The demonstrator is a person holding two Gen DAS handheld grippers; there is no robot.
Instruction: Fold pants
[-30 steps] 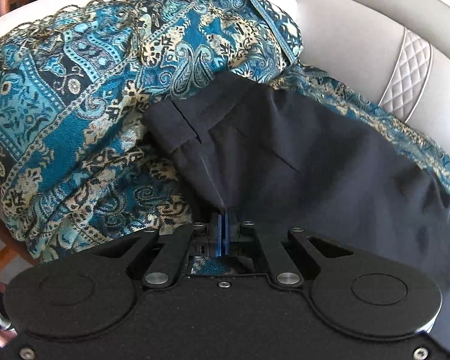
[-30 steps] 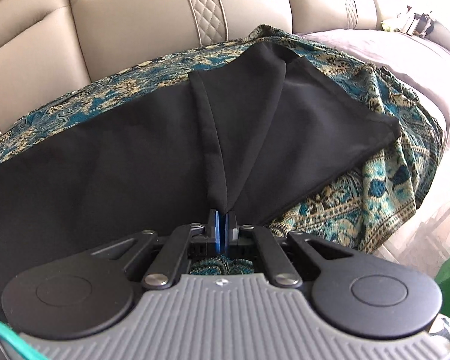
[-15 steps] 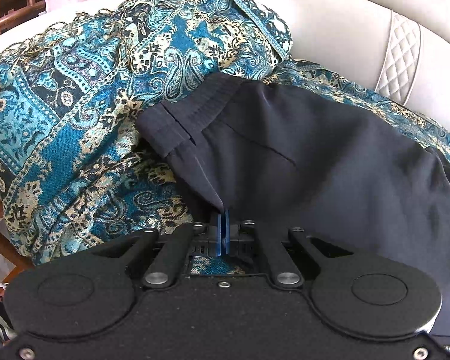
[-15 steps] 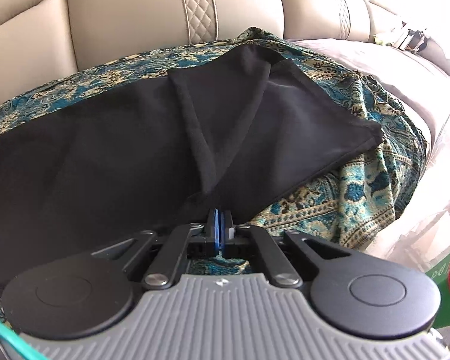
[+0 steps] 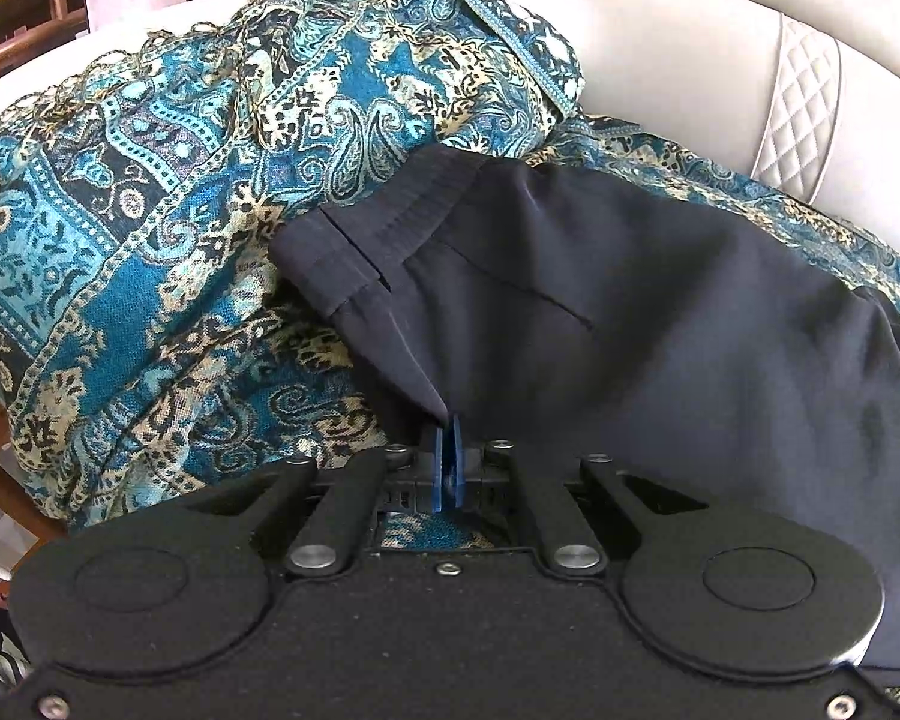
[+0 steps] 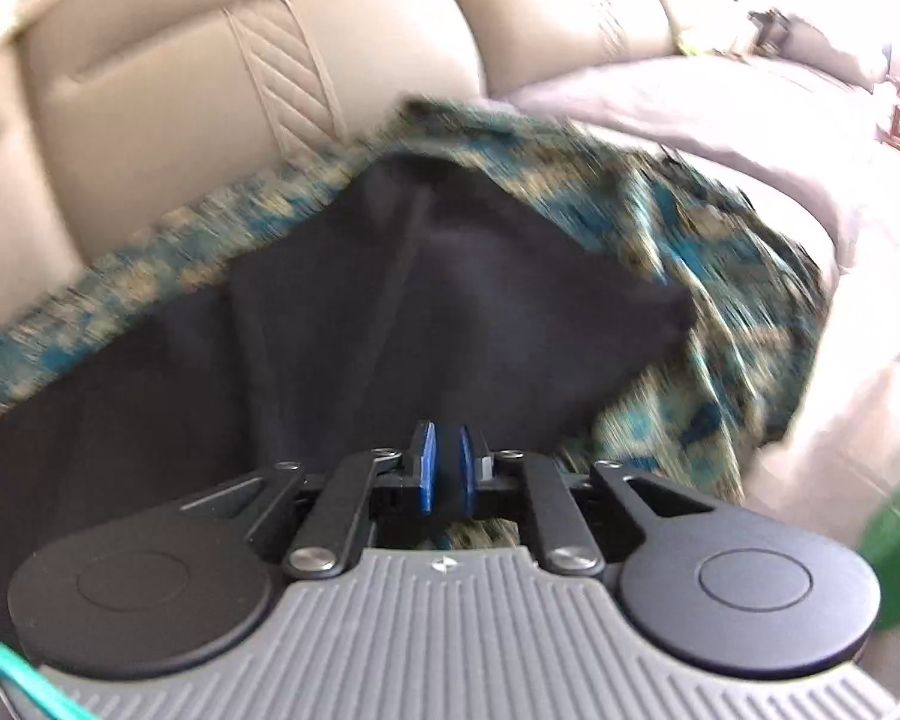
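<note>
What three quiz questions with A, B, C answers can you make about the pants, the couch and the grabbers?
1. The black pants lie on:
A. the patterned blue throw
B. a wooden floor
C. a glass table

2. The sofa is:
A. red
B. beige
C. green

3. The left hand-held gripper is:
A. wide open
B. out of view
C. shut on the pants

Answers:
1 A, the throw shows all round the pants.
2 B, beige cushions sit behind.
3 C, its blue pads pinch black cloth; the right hand-held gripper is opening.
</note>
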